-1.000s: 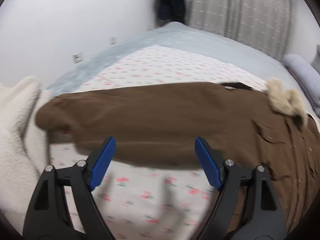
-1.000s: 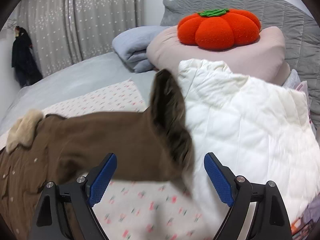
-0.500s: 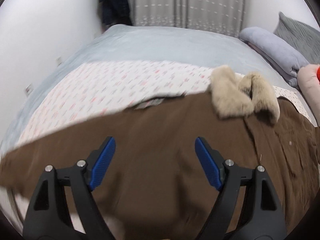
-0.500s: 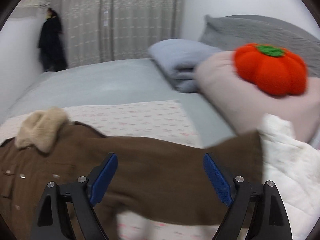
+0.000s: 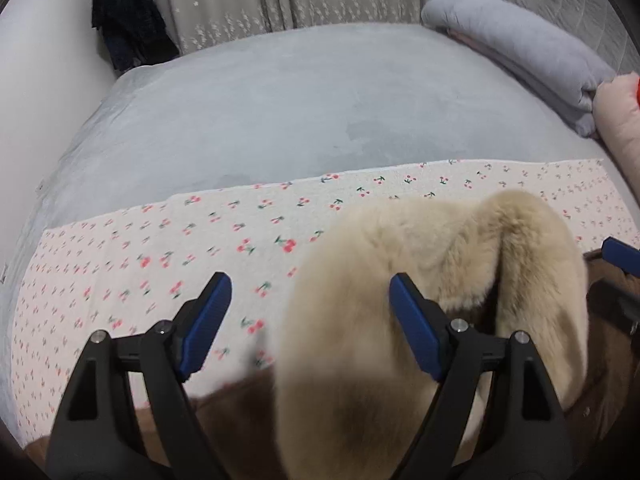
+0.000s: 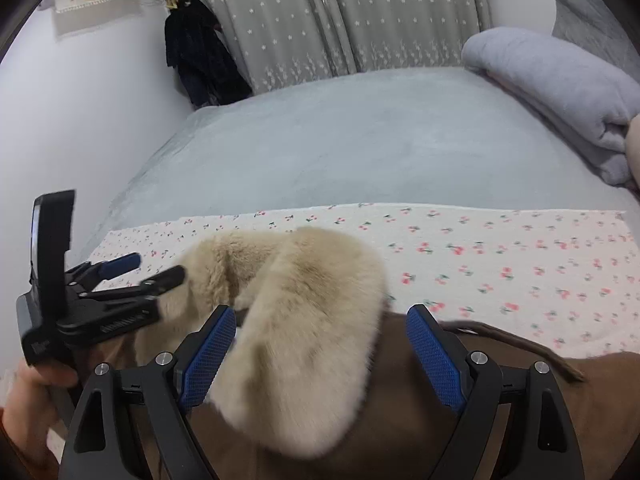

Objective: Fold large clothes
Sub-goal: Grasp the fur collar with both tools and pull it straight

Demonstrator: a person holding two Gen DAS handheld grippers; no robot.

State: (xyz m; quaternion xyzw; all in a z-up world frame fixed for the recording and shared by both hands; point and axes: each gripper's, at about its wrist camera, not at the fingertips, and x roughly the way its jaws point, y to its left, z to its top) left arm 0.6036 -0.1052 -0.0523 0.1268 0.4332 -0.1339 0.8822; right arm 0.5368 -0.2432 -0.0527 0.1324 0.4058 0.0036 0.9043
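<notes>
A brown coat [image 6: 400, 420] with a cream fur collar [image 6: 304, 320] lies on a cherry-print sheet [image 6: 500, 248] on the bed. My right gripper [image 6: 316, 356] is open, its jaws either side of the right half of the collar. My left gripper [image 5: 308, 320] is open at the collar's left edge [image 5: 360, 272], over the sheet [image 5: 160, 256] and the coat's brown cloth [image 5: 236, 420]. The left gripper also shows in the right wrist view [image 6: 148, 268], held by a hand. Neither gripper holds anything.
A grey bedspread [image 5: 300, 100] covers the far half of the bed. Folded grey bedding [image 6: 560, 92] and a pink pillow [image 5: 620, 120] lie at the right. Grey curtains [image 6: 380, 12] and a dark hanging garment [image 6: 196, 44] stand behind the bed.
Both grippers have swung from the coat's sleeves toward its middle and now sit at the fur collar, close together. Both stay open.
</notes>
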